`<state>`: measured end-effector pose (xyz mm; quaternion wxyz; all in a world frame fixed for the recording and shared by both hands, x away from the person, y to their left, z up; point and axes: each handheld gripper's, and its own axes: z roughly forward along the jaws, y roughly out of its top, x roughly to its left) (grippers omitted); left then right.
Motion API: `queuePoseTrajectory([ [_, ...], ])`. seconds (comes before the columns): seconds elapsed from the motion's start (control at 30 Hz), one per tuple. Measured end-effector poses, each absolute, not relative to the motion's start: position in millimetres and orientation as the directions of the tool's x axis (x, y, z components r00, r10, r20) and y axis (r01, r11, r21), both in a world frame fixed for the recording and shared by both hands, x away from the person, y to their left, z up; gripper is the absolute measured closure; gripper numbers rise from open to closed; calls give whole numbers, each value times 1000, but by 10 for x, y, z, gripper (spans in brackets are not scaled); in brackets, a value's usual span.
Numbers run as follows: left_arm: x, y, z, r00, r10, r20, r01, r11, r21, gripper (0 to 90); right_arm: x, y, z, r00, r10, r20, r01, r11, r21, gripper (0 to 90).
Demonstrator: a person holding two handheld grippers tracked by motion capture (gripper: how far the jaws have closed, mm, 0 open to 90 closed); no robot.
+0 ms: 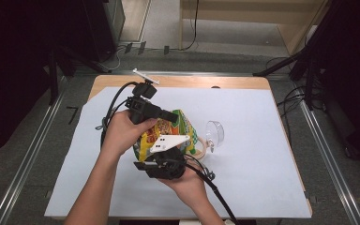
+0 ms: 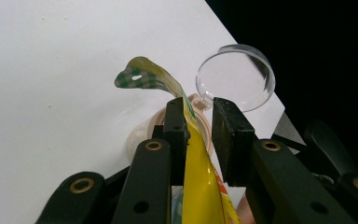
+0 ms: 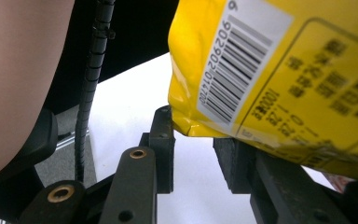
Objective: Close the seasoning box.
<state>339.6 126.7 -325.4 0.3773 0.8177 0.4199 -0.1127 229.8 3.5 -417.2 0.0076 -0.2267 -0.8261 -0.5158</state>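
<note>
**Yellow bag lifted between 2 hand-held grippers**

White paper covers the wooden table (image 1: 122, 82) in the middle of the high view, and dark floor and black stands lie around it. Near the centre of that view a person holds a yellow snack bag (image 1: 180, 126) above the paper with 2 grippers.

From the left of the frame comes the left gripper (image 1: 174, 115), with its black cable looping behind the hand. In the left gripper view its jaws stand narrow, with the bag's upper edge (image 2: 193, 154) between them. That edge lies against the left jaw, while a small gap shows beside the right jaw. A green checked corner of the bag curls above the jaws, toward the upper middle of the frame.

Just below the bag in the high view sits the right gripper (image 1: 166, 157), with its pale three-cornered plate on top. In the right gripper view its jaws are also narrow. The bag's lower corner, with a barcode (image 3: 233, 70), sits on top of them in the upper right of the frame, touching both jaw tips. Whether the pads really press on it cannot be told.

Right of the bag a clear round lid (image 1: 215, 133) stands on the paper, joined to a pale container (image 2: 144, 133) behind the bag.
</note>
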Motion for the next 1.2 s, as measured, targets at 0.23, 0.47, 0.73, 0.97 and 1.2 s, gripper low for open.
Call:
queuePoseTrajectory([
  [0.23,3413,1281,-3248,620,598,-508,774,-363,519,756,2295,58,-4169,-893,373,252,388,353,851,699],
  [0.47,3425,1317,-3231,619,597,-510,774,-355,524,756,2302,92,-4133,-887,385,256,396,348,850,700],
  [0.73,3428,1291,-3245,622,597,-506,772,-363,522,755,2280,82,-4145,-886,391,247,389,342,855,699],
  [0.97,3408,1257,-3241,630,596,-497,767,-379,517,755,2250,69,-4194,-873,400,280,412,293,863,695],
  [1.2,3387,1206,-3234,640,598,-483,759,-390,522,757,2226,68,-4200,-872,420,252,397,306,865,665],
])
